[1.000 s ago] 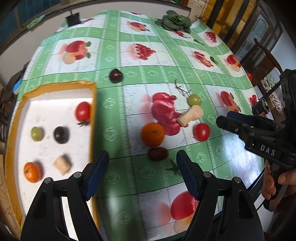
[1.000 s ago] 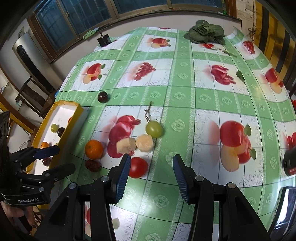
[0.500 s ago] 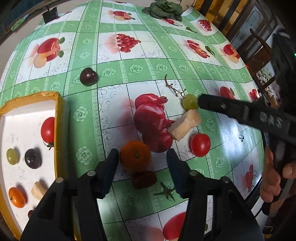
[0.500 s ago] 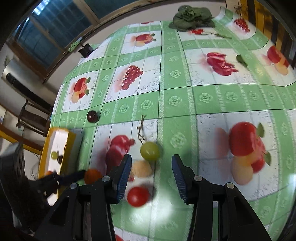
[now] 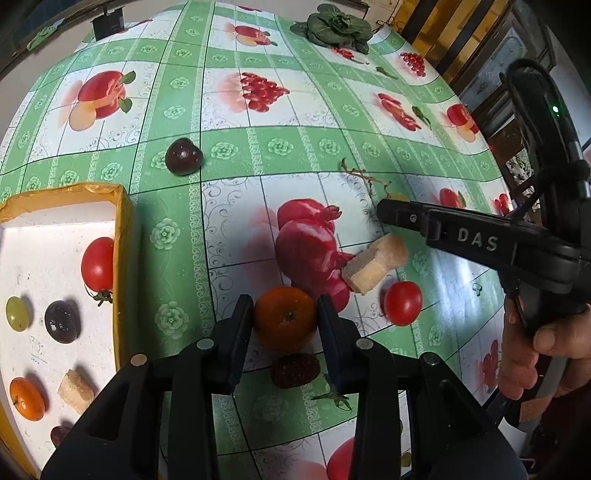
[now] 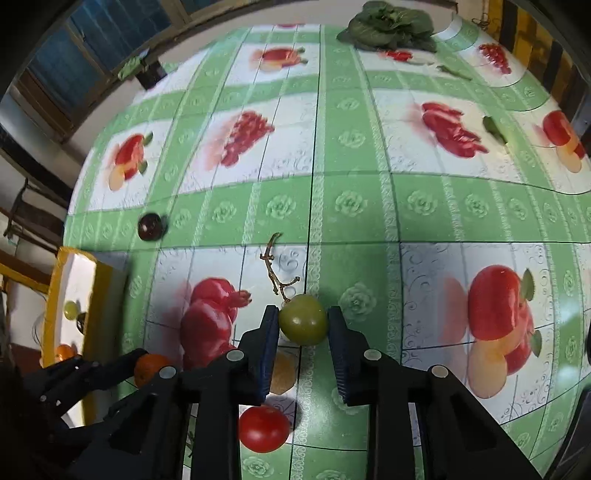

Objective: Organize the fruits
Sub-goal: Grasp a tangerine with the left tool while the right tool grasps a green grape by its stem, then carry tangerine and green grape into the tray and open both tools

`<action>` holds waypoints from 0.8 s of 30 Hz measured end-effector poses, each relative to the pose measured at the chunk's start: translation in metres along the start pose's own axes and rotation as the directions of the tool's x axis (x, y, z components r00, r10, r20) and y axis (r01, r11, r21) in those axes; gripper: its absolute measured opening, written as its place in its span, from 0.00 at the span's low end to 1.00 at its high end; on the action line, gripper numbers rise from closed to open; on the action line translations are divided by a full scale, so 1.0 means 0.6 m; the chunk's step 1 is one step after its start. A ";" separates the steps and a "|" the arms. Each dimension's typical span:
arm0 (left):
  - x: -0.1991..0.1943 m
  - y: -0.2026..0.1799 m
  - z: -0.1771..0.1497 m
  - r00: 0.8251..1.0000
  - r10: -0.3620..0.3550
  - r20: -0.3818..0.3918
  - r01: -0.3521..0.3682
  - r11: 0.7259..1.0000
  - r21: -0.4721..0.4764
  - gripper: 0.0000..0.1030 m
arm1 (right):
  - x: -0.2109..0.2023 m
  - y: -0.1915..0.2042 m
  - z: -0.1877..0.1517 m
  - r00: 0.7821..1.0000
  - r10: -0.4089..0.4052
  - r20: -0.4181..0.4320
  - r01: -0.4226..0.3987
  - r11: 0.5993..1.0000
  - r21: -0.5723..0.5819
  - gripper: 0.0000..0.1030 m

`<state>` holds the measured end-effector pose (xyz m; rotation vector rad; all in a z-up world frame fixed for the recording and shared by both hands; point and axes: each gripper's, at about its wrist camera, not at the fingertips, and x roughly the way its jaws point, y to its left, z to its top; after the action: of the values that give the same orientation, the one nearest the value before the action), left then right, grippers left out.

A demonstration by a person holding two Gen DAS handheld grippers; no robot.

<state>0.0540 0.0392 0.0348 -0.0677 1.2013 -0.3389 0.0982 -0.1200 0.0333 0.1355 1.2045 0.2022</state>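
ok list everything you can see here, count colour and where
tray: 1, yellow rim, left
fruit in tray: tomato, green grape, dark grape, orange, beige cube
orange: 1, between left fingers
green grape: 1, between right fingers
tomato: 1, red, on cloth
beige chunk: 1, on cloth
dark fruits: plum-like, reddish
greens: far edge
left gripper: closing
right gripper: closing
hand: holding the right gripper

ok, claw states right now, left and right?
Left claw: closing, pads on the orange.
Right claw: closing, pads on the green grape.
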 end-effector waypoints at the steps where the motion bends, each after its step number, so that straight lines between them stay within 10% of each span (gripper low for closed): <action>1: -0.003 0.000 0.000 1.000 -0.002 0.003 0.002 1.000 0.000 0.32 | -0.006 -0.002 -0.001 1.000 0.013 0.007 -0.013 1.000 0.009 0.26; 24: -0.091 0.012 -0.016 0.994 0.075 0.083 -0.077 0.997 0.023 0.32 | -0.071 0.057 -0.013 0.993 0.097 0.062 -0.093 0.993 -0.067 0.26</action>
<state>0.0294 0.0633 0.0787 -0.0130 1.1148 -0.2827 0.0733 -0.0963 0.0763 0.1427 1.1263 0.3175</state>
